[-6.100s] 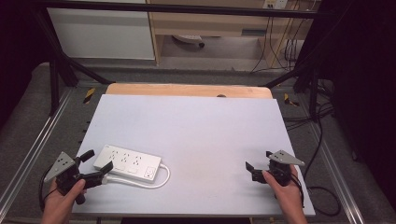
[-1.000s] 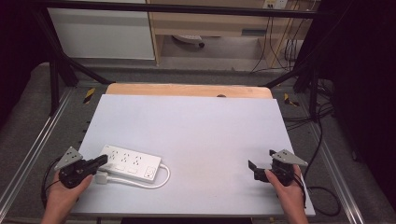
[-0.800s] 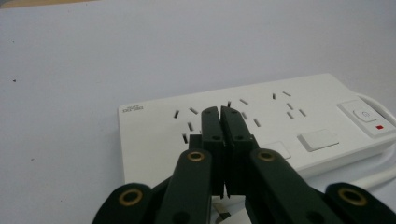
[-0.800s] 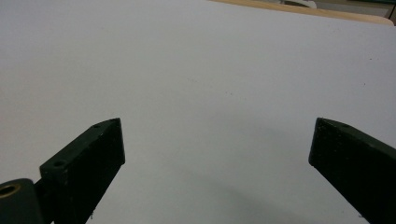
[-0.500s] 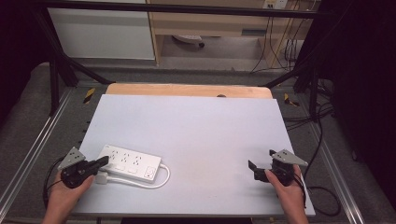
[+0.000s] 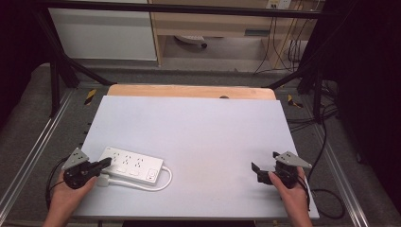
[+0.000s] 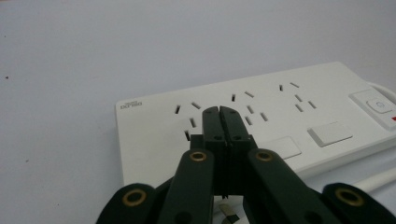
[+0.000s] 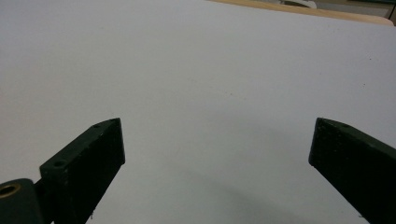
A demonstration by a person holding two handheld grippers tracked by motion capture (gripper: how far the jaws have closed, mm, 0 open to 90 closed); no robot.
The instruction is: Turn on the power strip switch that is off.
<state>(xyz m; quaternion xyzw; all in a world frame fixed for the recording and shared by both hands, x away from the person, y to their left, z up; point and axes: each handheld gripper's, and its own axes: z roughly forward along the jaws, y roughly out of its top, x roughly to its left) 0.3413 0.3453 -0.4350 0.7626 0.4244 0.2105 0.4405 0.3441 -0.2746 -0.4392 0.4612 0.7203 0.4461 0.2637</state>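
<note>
A white power strip (image 6: 132,164) lies near the front left of the pale table (image 6: 198,127), its white cord (image 6: 163,182) looping off its right end. My left gripper (image 6: 108,161) is shut with nothing between its jaws. Its tips hover over the strip's left end. In the left gripper view the joined tips (image 7: 219,112) sit just above the leftmost sockets of the power strip (image 7: 280,112), and the switch (image 7: 379,105) is at the far right. My right gripper (image 6: 265,163) stands open at the front right over bare table, its jaws wide apart (image 8: 217,135).
A wooden board (image 6: 189,91) edges the table's far side. Metal rails (image 6: 38,146) run along both sides. Loose cables (image 6: 326,142) lie on the floor to the right, and a white cabinet (image 6: 104,33) stands behind.
Since the earliest frame the left gripper's jaws have shut and its tips have come onto the strip's left end. Over the last second nothing has visibly moved.
</note>
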